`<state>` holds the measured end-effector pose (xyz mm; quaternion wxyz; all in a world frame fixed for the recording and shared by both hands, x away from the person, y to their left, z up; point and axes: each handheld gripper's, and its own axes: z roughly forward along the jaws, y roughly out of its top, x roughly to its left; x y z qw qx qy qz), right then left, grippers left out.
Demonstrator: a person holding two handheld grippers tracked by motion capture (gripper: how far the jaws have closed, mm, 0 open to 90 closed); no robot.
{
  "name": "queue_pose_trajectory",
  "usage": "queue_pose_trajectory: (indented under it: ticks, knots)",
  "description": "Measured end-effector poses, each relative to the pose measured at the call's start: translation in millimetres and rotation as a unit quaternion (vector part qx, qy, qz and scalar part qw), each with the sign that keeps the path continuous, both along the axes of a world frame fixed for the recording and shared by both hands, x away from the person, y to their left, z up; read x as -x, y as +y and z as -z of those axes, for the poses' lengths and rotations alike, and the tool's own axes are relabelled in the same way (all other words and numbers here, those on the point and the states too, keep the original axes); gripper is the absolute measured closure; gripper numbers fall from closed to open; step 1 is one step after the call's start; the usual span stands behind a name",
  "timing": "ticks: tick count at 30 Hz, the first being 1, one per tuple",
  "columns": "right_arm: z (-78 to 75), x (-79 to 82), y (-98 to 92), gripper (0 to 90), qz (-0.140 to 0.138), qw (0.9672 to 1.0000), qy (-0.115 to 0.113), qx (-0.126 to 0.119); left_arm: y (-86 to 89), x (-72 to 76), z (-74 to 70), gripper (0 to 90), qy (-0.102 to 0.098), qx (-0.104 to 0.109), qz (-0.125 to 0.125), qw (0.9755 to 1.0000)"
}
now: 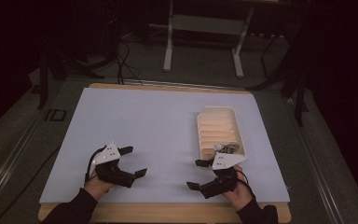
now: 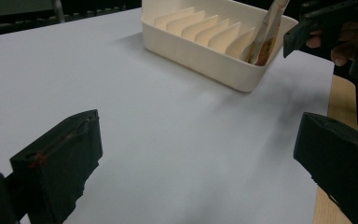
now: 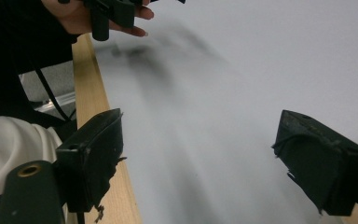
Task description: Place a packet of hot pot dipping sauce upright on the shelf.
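Note:
A cream slotted rack (image 1: pixel 219 116) lies on the right half of the pale mat (image 1: pixel 158 126); in the left gripper view the rack (image 2: pixel 191 49) has several dividers. A small packet (image 1: pixel 226 149) stands in its nearest slot, seen as a tilted strip, the packet (image 2: pixel 266 35), in the left gripper view. My left gripper (image 1: pixel 135 161) rests near the front left of the mat, open and empty, as the left gripper (image 2: pixel 196 158) shows with wide-set jaws. My right gripper (image 1: pixel 195 174) sits just in front of the rack, open and empty, pointing left; the right gripper (image 3: pixel 205 158) has bare mat between its jaws.
The wooden table edge (image 3: pixel 93 93) runs along the front under both hands. Beyond the table stand a white metal frame (image 1: pixel 203 32) and cables (image 1: pixel 126 60) on the dark floor. A wide bare stretch of mat lies left of the rack.

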<state>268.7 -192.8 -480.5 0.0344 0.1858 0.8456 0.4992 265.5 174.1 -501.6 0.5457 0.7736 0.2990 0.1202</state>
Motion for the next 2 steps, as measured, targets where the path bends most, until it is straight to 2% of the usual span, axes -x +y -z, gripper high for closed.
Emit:
queue_pose_trajectory:
  ticks: [2]
  knots:
    - [-0.4, 0.5, 0.8, 14.5, -0.001, 1.0, -0.006, 0.006, 0.0, 0.2, 0.2, 1.3, 0.0, -0.001, 0.0, 1.0]
